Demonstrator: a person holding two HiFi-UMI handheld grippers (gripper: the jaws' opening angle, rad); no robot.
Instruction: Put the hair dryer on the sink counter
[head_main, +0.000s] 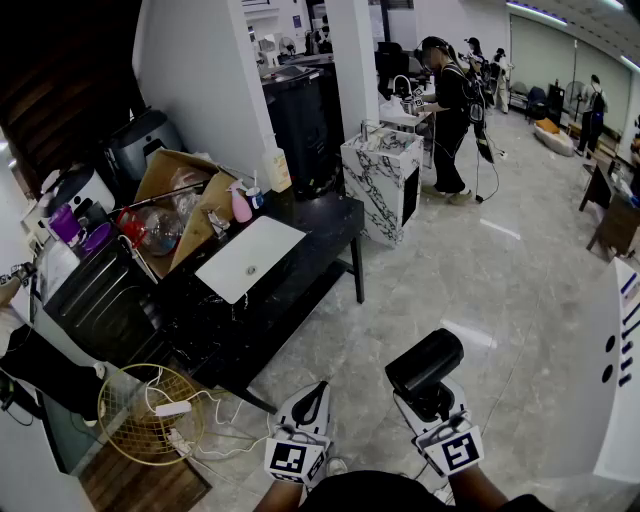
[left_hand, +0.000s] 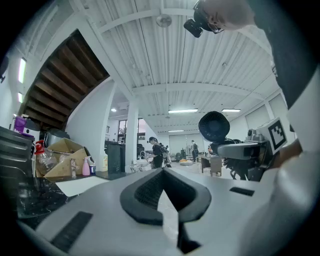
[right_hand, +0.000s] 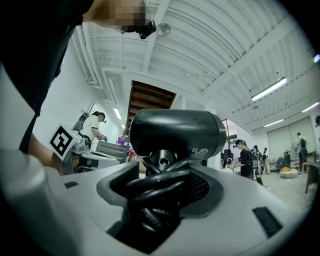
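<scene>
The person stood on the pale floor (head_main: 480, 270), well short of the sink counter (head_main: 322, 226), with both tools held out level in front. The right gripper (head_main: 431, 398) had its jaws spread wide and clamped on the black hair dryer (head_main: 425, 362). They gripped its handle together with the cord (right_hand: 150, 187), which was looped in a bundle between the pads. The dryer's barrel stuck up above the jaws and lay crosswise.

The left gripper (head_main: 311, 396) hung just left of it, jaws closed to a point with nothing between them.

The hair dryer was in the air over the floor, near the person and well apart from the counter. The counter stood farther off to the left. It was a dark top with a white basin (head_main: 250, 258) set into it. A pink bottle (head_main: 241, 205) and an open cardboard box (head_main: 187, 190) stood at its far end, and a round wire cage (head_main: 150, 412) lay on the ground at its near end.
</scene>
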